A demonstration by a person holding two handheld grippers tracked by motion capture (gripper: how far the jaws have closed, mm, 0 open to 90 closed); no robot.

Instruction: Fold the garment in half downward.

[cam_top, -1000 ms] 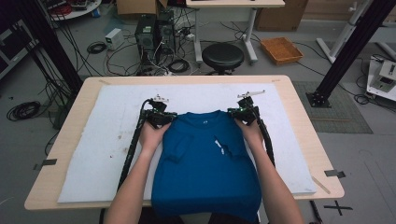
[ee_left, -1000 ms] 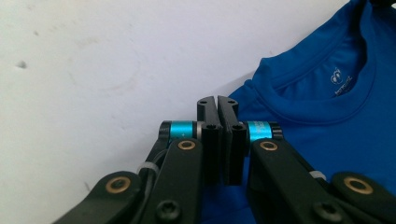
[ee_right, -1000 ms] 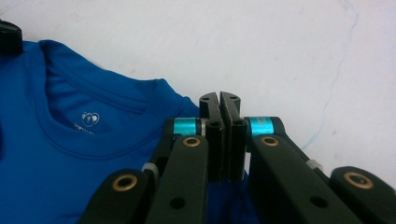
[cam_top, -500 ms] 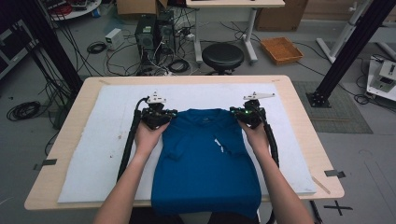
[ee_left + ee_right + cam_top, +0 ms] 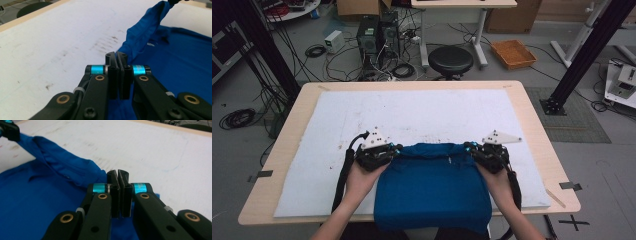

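Observation:
A blue shirt (image 5: 432, 187) lies on the white mat (image 5: 412, 112) near the table's front edge, its lower part hanging over it. My left gripper (image 5: 395, 150) is shut on the shirt's top left corner, and my right gripper (image 5: 469, 147) is shut on the top right corner. The upper edge is stretched between them and doubled back over the body of the shirt. In the left gripper view the jaws (image 5: 116, 55) pinch blue cloth (image 5: 147, 27) that rises toward the other gripper. The right gripper view shows its jaws (image 5: 117, 173) closed on the shirt (image 5: 57, 165).
The wooden table (image 5: 287, 135) carries the mat, with bare mat beyond the shirt. A black stool (image 5: 450, 59), computer boxes (image 5: 374, 32) and cables stand on the floor behind. A black frame post (image 5: 579, 55) rises at the right.
Both hands have drawn back toward the person with the shirt's top corners, folding the upper part over the body. The jaws stayed shut.

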